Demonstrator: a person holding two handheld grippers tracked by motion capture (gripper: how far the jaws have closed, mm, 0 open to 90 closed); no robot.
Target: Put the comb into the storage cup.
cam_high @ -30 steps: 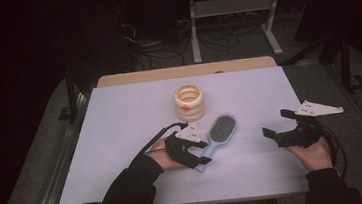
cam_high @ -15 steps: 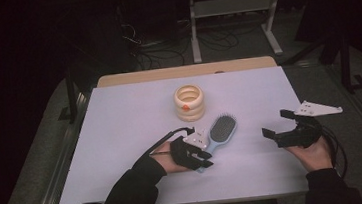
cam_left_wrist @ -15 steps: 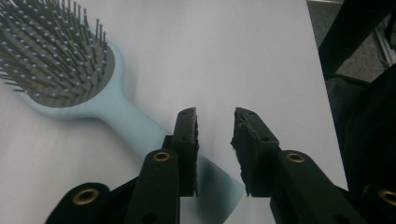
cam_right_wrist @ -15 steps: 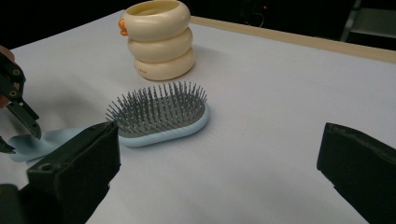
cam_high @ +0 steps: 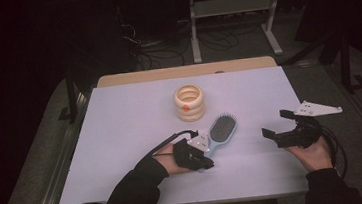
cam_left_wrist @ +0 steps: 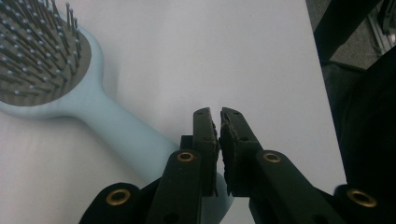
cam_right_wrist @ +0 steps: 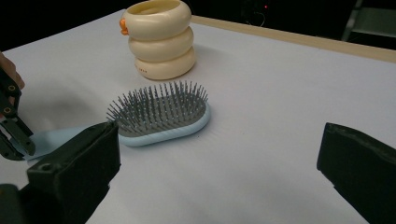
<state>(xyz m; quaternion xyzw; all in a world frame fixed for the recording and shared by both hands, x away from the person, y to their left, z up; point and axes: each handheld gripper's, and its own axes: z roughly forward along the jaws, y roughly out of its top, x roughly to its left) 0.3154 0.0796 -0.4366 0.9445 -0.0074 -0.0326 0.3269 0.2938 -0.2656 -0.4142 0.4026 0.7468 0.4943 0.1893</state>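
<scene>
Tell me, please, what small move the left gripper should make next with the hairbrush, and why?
Probably reopen the left tongs and set them astride the hairbrush handle: they have just been closing and stand nearly shut with nothing between them, the handle passing underneath.

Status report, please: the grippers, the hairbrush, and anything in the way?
Left gripper just closed, jaws shut above hairbrush handle, nothing between them. Right gripper open, apart from hairbrush. Cream ringed cup behind, not blocking.

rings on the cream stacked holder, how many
3: the cream ringed holder is a stack of bottom, middle and top ring, standing upright behind the hairbrush.
</scene>
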